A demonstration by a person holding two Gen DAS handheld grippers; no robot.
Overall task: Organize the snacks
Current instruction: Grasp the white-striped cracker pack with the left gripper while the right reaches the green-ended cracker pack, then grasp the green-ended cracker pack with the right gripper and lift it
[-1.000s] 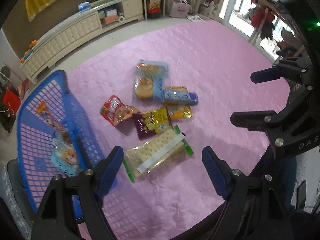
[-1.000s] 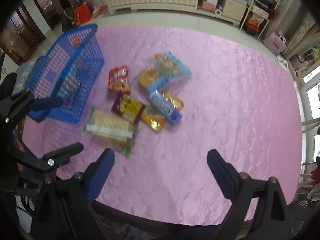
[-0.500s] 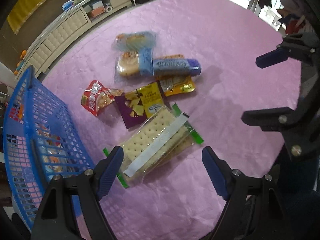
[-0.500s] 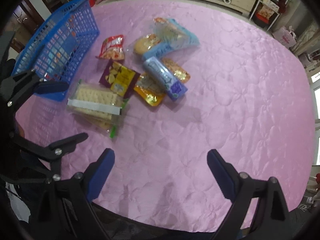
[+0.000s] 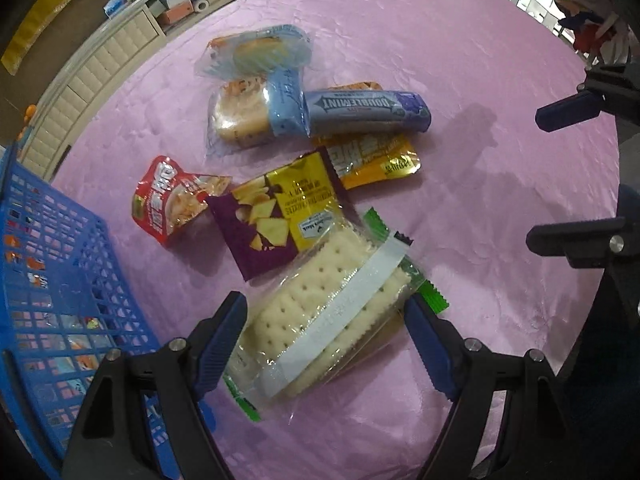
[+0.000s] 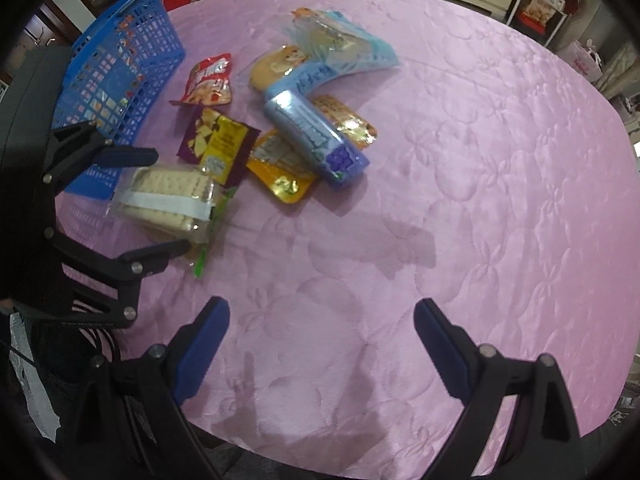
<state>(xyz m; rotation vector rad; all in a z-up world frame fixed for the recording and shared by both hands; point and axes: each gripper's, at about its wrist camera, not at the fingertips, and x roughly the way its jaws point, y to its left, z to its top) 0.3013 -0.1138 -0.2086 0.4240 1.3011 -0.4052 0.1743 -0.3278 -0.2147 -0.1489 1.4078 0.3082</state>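
A clear pack of square crackers (image 5: 320,312) with green ends lies on the pink cloth, and my open left gripper (image 5: 324,320) straddles it, one finger on each side. The same pack (image 6: 168,200) and my left gripper (image 6: 160,204) show in the right wrist view. Beyond it lie a purple-yellow chip bag (image 5: 276,220), a red snack bag (image 5: 172,200), an orange pouch (image 5: 372,160), a blue Doublemint pack (image 5: 364,112) and clear-blue bread packs (image 5: 256,80). A blue basket (image 5: 44,280) stands at the left. My right gripper (image 6: 320,320) is open and empty over bare cloth.
The pink quilted cloth (image 6: 480,160) covers the round table. The basket (image 6: 120,72) holds several snack packs. A cream cabinet (image 5: 100,76) and shelves stand beyond the table. My right gripper (image 5: 568,168) shows at the right edge of the left wrist view.
My left gripper has come down and forward until its open fingers straddle the cracker pack. My right gripper has moved closer to the table, still open.
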